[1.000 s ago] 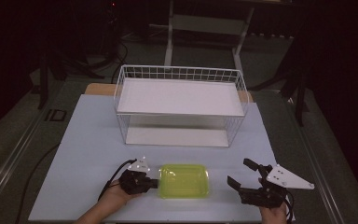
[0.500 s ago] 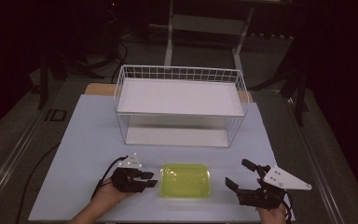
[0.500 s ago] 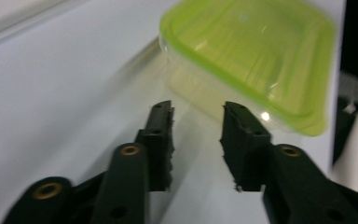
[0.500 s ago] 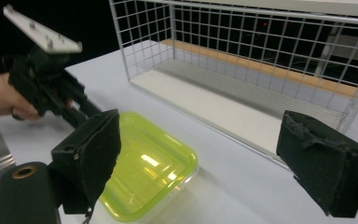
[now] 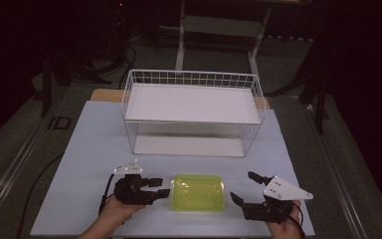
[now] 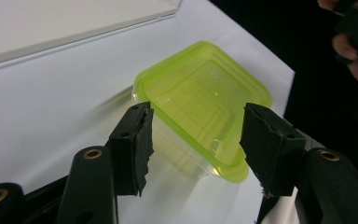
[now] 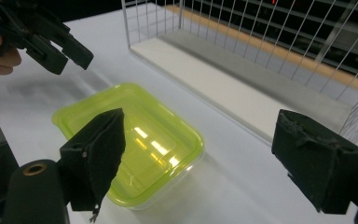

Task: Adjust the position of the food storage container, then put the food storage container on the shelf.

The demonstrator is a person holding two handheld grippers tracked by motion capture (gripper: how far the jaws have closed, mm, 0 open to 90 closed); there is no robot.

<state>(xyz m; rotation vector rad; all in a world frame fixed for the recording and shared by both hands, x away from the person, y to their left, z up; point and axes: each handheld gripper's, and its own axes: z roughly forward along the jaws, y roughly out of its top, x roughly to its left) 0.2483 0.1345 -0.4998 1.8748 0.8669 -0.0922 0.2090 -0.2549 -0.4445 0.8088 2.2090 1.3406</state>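
Frankly, I saw risk: green-lidded container [image 5: 198, 192] sat on desk [image 5: 89, 144] between left gripper [image 5: 160, 187] and right gripper [image 5: 242, 192], both wide, empty; one-sided push could skid it.

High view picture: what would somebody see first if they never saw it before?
The bright green-lidded box jumps out first, lying on the pale table near the front edge. An open black claw sits on each side of it, the left claw close by its edge and the right claw a little apart. Behind stands a white wire basket shelf.
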